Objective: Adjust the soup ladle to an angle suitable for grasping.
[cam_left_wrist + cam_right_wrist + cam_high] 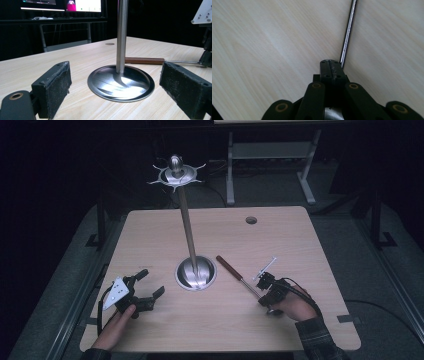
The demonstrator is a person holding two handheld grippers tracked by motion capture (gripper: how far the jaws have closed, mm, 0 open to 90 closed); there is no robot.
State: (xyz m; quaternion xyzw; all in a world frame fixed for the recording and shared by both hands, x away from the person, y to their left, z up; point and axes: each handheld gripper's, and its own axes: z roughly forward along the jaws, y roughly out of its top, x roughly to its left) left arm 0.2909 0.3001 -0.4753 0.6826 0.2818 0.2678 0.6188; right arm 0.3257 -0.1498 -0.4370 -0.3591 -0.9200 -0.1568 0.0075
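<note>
A: Item one, left gripper (150, 285)?
B: Released, jaws wide, at nine o'clock of the stand (196, 272).
A: Right gripper (263, 290)?
B: Clenched on the utensil (239, 276), lying on the table (280, 240) at three o'clock of the stand.

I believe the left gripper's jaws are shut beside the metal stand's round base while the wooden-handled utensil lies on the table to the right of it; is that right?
Not quite: the left gripper has its jaws wide apart, not shut, as the left gripper view shows, with the stand's round base seen between them. The rest holds: the wooden-handled utensil lies on the table to the right of the base.
</note>
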